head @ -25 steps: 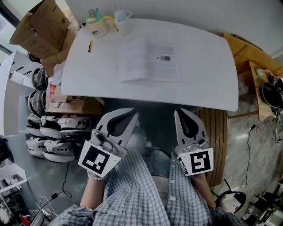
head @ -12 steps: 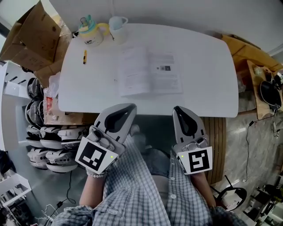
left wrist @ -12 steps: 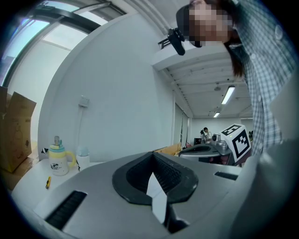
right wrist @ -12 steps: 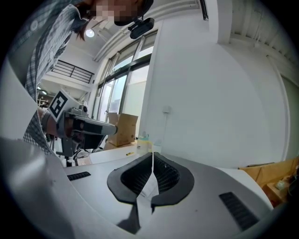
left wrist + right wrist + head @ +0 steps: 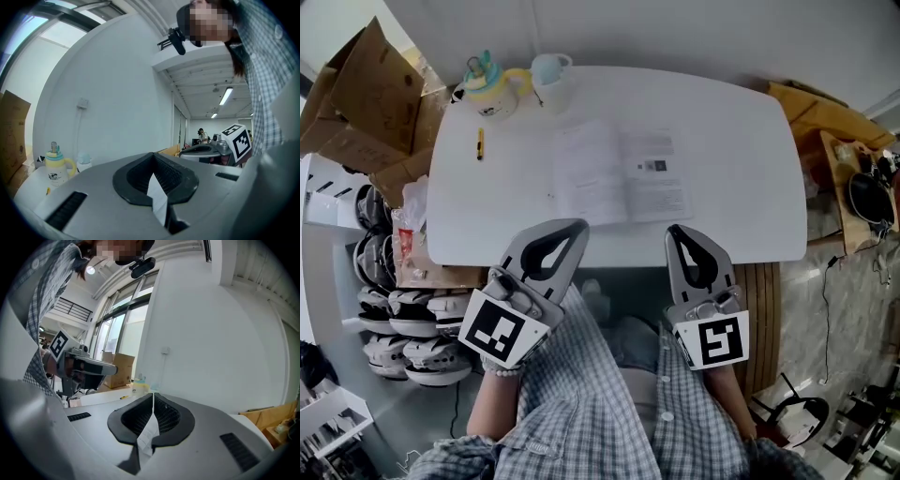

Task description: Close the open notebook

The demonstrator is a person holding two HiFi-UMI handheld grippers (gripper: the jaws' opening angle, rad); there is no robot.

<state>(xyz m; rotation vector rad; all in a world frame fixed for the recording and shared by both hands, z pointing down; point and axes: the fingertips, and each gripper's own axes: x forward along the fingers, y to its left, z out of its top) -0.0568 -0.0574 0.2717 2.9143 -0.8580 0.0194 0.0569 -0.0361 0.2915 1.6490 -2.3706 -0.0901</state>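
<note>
you're hovering left gripper (image 5: 574, 228) and right gripper (image 5: 678, 232) just short of the open notebook (image 5: 623, 173), both jaws pinched together, empty, likely lining up to flip one half.

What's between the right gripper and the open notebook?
Nothing. In the head view, only a narrow strip of bare white table shows between the shut right gripper and the near edge of the open notebook.
</note>
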